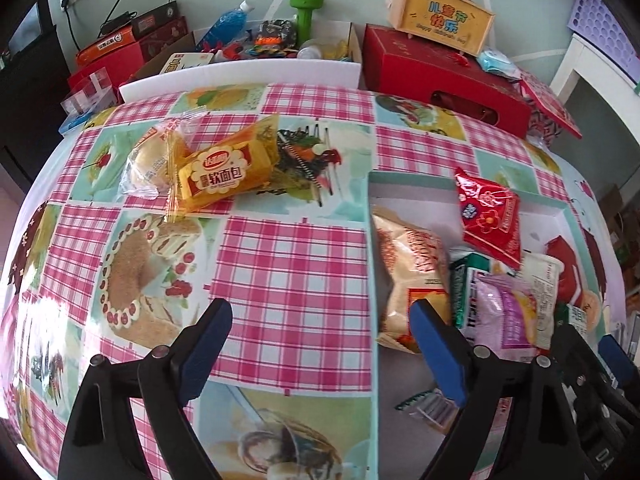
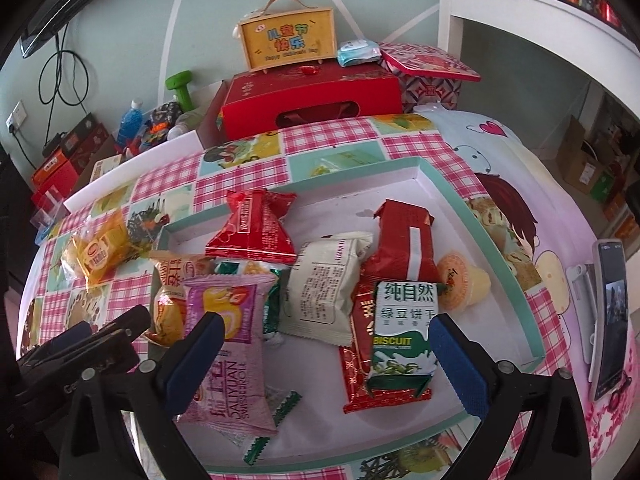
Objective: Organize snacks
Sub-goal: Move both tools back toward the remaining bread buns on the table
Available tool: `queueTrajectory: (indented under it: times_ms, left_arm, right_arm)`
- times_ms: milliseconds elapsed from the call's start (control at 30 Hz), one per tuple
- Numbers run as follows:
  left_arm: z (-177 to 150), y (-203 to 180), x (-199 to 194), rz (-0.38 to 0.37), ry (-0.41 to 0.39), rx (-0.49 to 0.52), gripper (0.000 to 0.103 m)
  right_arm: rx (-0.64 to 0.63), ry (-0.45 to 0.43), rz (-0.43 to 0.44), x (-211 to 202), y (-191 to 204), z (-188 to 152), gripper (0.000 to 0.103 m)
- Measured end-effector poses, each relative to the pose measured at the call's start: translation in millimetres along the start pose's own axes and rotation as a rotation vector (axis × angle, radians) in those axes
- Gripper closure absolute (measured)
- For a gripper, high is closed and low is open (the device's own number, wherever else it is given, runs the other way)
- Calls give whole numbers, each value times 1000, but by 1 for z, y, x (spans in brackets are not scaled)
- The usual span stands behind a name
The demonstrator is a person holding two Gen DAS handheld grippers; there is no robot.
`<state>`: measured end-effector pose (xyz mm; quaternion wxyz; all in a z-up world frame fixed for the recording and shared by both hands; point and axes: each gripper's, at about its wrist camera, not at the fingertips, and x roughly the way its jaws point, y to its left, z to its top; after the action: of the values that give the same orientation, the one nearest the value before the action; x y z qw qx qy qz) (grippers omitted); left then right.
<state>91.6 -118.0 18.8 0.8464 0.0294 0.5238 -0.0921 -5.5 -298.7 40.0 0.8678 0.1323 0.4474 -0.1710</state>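
Note:
A yellow soft-bread packet (image 1: 224,168) and a clear-wrapped bun (image 1: 150,164) lie together on the checked tablecloth, far left of the tray. My left gripper (image 1: 320,316) hangs open over bare cloth, with its right finger above the tray's left rim beside a beige packet (image 1: 412,264). The white tray with a teal rim (image 2: 452,196) holds several snacks: a red packet (image 2: 256,232), a pink Swiss-roll packet (image 2: 232,360), a white packet (image 2: 324,284), a green-bean biscuit packet (image 2: 404,336) and a jelly cup (image 2: 460,280). My right gripper (image 2: 326,328) is open above them and grips nothing.
A red gift box (image 2: 312,100) with a yellow handled box (image 2: 288,40) on top stands behind the tray. A cardboard box of clutter (image 1: 276,44) and a green dumbbell (image 1: 306,12) sit at the back. A phone (image 2: 608,320) lies right of the tray.

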Motion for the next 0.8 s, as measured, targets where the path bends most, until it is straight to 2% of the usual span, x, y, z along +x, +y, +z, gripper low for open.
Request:
queueTrajectory:
  times_ms: [400,800]
  left_arm:
    - [5,18,0,-2,16,3,12]
    - [16,79,-6,50,1,-99,12]
  right_arm:
    - [-47,-40,-8,-9,29,2,0]
    - [-90,-71,48,-13,73,0,0]
